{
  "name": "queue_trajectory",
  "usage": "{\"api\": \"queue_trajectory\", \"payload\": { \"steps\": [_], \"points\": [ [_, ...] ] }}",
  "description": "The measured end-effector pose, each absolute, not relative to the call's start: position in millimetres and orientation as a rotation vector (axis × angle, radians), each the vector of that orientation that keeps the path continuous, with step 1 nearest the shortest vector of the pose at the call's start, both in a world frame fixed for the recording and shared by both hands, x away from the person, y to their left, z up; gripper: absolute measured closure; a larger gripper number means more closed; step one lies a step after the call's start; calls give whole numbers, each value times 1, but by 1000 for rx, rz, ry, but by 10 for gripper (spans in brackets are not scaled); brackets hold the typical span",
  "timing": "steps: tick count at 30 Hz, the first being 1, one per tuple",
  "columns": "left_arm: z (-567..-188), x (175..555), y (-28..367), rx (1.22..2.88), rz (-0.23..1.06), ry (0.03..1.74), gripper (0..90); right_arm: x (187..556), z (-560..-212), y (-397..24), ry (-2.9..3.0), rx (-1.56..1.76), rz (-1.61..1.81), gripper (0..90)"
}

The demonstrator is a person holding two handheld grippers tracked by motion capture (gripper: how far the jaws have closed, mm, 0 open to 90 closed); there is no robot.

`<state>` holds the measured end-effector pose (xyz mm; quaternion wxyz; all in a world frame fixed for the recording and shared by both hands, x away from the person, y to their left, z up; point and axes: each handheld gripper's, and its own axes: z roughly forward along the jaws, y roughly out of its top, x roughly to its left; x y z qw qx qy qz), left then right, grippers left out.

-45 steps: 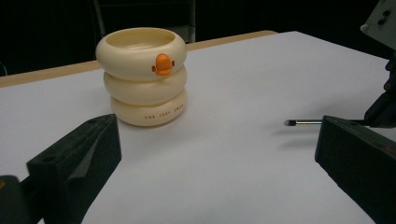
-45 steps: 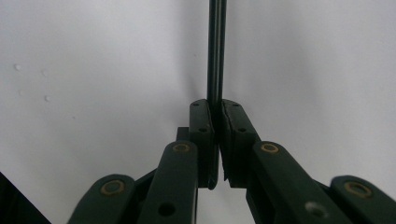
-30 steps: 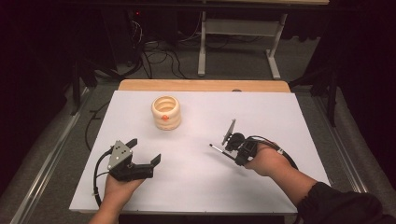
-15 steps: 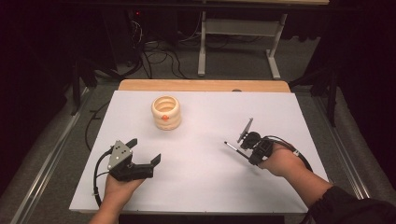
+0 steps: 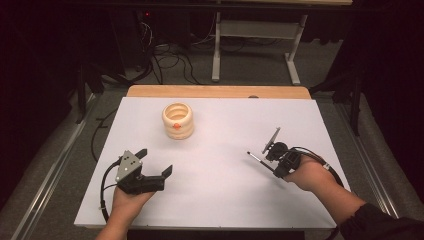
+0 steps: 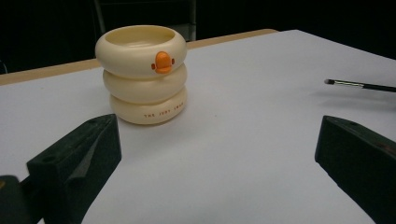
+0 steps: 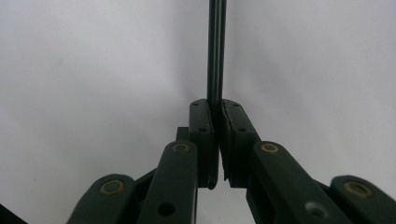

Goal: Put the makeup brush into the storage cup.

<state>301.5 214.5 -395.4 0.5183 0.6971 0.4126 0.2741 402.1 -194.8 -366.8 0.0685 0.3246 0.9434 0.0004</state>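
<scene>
A cream cup (image 5: 178, 121) shaped like three stacked rings, with an orange beak on its front, stands at the back left of the white table (image 5: 215, 200). My left gripper (image 5: 155, 161) rests near the front left, open, its jaws wide apart with nothing between them. The left gripper view looks past them (image 6: 217, 130) at the cup (image 6: 142, 74) and a thin black brush (image 6: 359, 85) off to the right. My right gripper (image 5: 272, 161) is at the right, shut on that brush (image 5: 257, 159), whose tip points left. In the right gripper view the pads (image 7: 201, 121) clamp the handle (image 7: 215, 46).
A wooden strip (image 5: 220, 91) runs along the table's far edge. Beyond it are a metal frame's legs (image 5: 216, 50) and cables (image 5: 165, 55) on the dark floor. A cable (image 5: 102, 192) trails from the left gripper over the front left edge.
My right hand has carried the brush to the right, away from the table's middle. The left hand and the cup have stayed put.
</scene>
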Motion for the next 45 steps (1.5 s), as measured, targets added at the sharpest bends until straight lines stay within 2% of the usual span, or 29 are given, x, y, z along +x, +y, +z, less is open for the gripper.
{"api": "queue_trajectory", "payload": {
  "steps": [45],
  "points": [
    [-397, 303, 217, 1667, 637, 999, 12, 390, -365, -204, 2628, 1046, 545, 864]
  ]
}}
